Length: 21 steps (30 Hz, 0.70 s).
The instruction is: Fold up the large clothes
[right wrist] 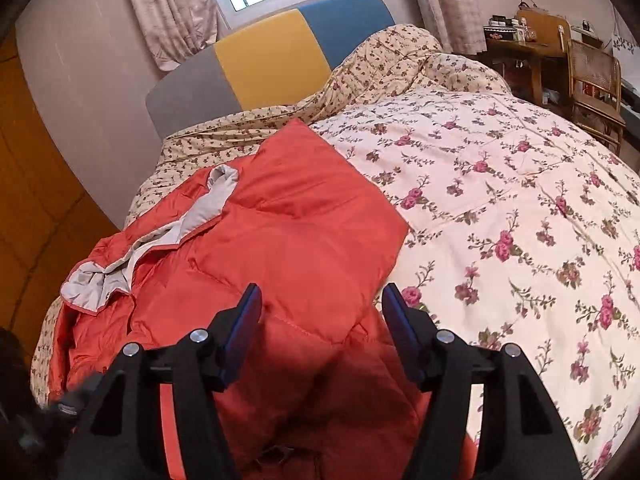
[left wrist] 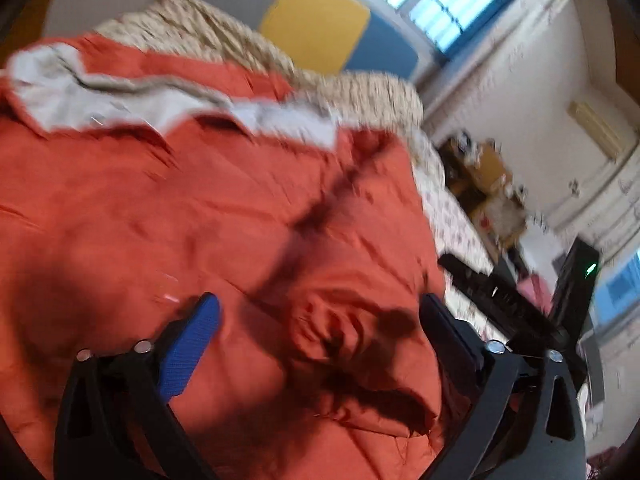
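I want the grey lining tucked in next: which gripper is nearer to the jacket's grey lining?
Probably left, though the views differ. The left gripper hangs open over the orange jacket, with the grey lining just beyond. The right gripper, also open, is over the jacket's near fold, the lining off to its left.

Both wrist cams look down-fwd, close over the orange jacket (left wrist: 200,208) (right wrist: 296,240). Left view tilted, blurred. Shared: jacket, floral quilt (right wrist: 500,200) (left wrist: 448,208), colour-block headboard (right wrist: 264,56) (left wrist: 316,20).
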### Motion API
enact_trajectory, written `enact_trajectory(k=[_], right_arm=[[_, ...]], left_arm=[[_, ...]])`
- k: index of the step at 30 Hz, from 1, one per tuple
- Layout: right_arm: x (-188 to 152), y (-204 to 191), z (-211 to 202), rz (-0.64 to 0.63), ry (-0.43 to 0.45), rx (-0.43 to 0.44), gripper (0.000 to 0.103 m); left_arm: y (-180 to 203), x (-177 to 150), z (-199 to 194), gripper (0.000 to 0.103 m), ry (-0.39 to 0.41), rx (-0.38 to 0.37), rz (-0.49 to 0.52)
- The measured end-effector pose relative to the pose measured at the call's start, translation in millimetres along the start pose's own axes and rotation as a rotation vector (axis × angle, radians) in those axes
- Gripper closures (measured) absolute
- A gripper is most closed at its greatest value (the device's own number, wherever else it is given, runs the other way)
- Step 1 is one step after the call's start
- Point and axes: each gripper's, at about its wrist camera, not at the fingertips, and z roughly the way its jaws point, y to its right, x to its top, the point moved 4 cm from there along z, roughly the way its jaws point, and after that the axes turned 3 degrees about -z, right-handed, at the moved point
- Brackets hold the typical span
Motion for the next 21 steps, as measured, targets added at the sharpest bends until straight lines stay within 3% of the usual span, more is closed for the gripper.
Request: enact_trajectory(k=[1,2,4,9,13,21], right_arm=[[0.5,-1.3,-0.9,-0.008,0.005,0.002,0.04],[2.1,-3.8,-2.7,-0.018,0.018,0.004,0.04],[3.3,-1.9,-10.7,-0.031,0.048,0.008,0.039],[14.4,-12.0,-16.9,-0.059,0.097,0.033,0.036],[18.9,-18.8,-6.9,-0.082,0.077,0.046,0.036],[51.7,-45.6,36.0,-0.161,0.04,0.043,0.036]], left_arm=[[4.6,-1.9,10.1,0.061,-0.036,0.012,0.028],[6.2,-1.8,15.0,0.072,-0.055,0.033,0.041],[6.3,6.7,12.8,0.083,-0.034,0.036,0.046],[-18.3,54.1,-12.7,0.087,0.053,0.088,0.054],[-59.1,102.1,-34.5,0.088,0.138,0.187,0.023],[-123.5,151.2,-34.1,0.089,0.177,0.324,-0.005]])
